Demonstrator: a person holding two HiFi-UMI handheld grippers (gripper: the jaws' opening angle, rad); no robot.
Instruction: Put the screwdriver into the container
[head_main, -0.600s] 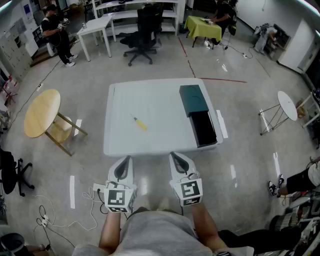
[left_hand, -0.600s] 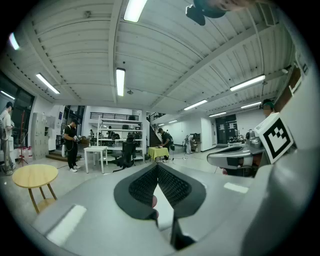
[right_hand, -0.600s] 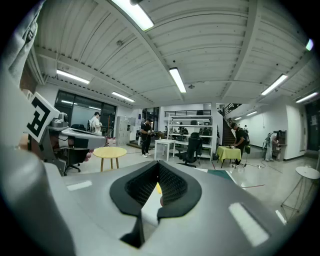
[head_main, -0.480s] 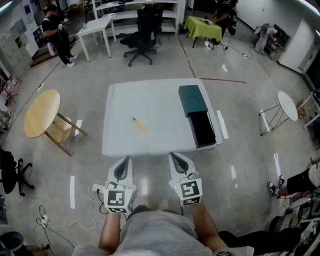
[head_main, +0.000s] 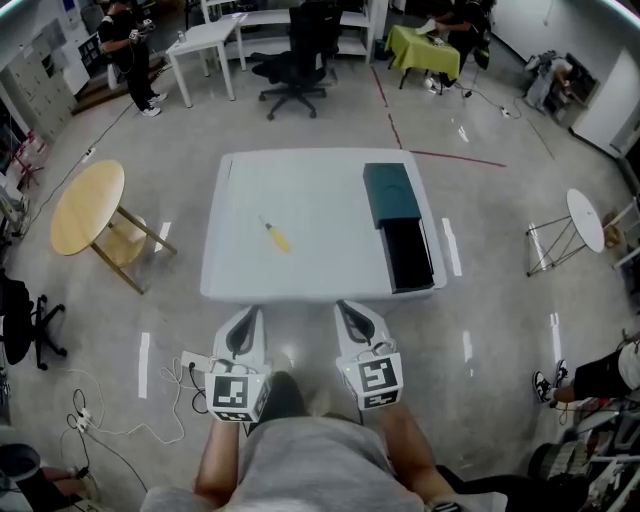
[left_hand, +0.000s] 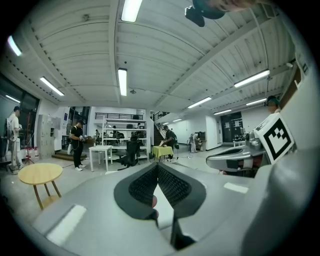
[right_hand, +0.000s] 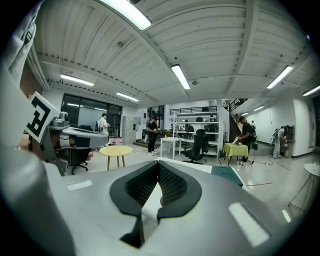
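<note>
Nearest, the person's forearms hold both tools low over the grey floor (head_main: 480, 330), just short of the near edge of the white table (head_main: 300, 185). The left gripper (head_main: 249, 322) has its ribbed pads (left_hand: 142, 187) pressed together with nothing between them. The right gripper (head_main: 351, 316) likewise has its pads (right_hand: 172, 184) closed on nothing. Each carries a cube with a black-and-white square marker (head_main: 232, 394), the only print that can be made out. A loose white cable (head_main: 95, 425) trails over the floor to the left of the person. On the table, the screwdriver (head_main: 276, 237) lies on the left-middle part, its yellow handle nearer and its thin shaft pointing away to the left, well inside every edge. A broad stretch of bare tabletop separates it from the container (head_main: 408, 256), an open black box along the right edge that reaches the near right corner. A dark green cover (head_main: 389, 194) touches the box's far end. A white tape strip (head_main: 450, 246) lies on the floor just beside that edge. A round wooden table (head_main: 88, 207) stands well apart on the left and a small white round stand (head_main: 585, 219) on the right, with open floor between each and the table. Beyond the far edge runs a red floor line (head_main: 450, 158), then a black office chair (head_main: 295, 62), a white desk (head_main: 205, 42) and a yellow-green covered table (head_main: 432, 48). A person (head_main: 128, 42) stands at the far left; papers on the wall there are too small to read.
</note>
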